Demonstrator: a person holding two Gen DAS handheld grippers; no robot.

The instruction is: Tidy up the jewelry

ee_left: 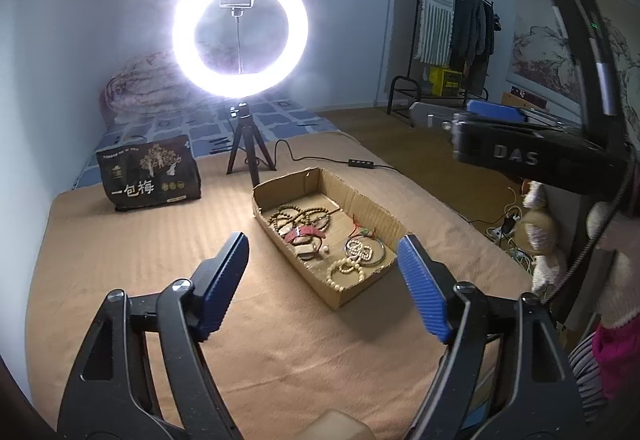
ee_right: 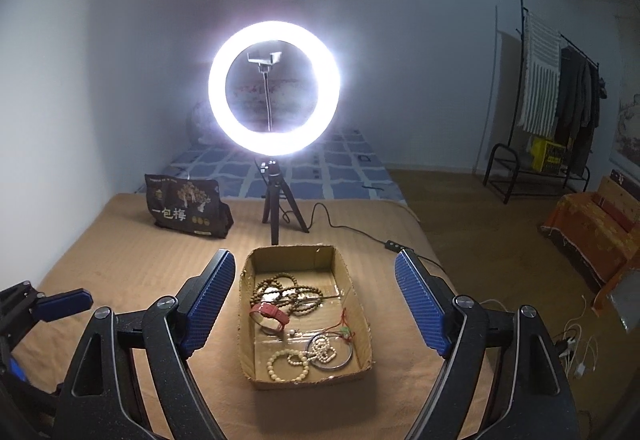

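A shallow cardboard box (ee_left: 360, 200) lies on the tan bed cover and also shows in the right wrist view (ee_right: 362, 320). Inside lie brown bead strands (ee_right: 288, 290), a red watch strap (ee_right: 270, 314), a cream bead bracelet (ee_right: 288, 360), a white bead piece with a metal bangle (ee_right: 332, 354) and a red-green cord (ee_right: 344, 330). My left gripper (ee_left: 322, 280) is open and empty, hovering near the box's near left side. My right gripper (ee_right: 310, 304) is open and empty, above and in front of the box. The left gripper's blue pad shows at the right view's left edge (ee_right: 60, 304).
A lit ring light on a small tripod (ee_right: 276, 208) stands behind the box, its cable (ee_right: 360, 232) running right. A dark snack bag (ee_right: 188, 208) stands at the back left. A clothes rack (ee_right: 560, 112) and a treadmill (ee_left: 540, 152) are off the bed to the right.
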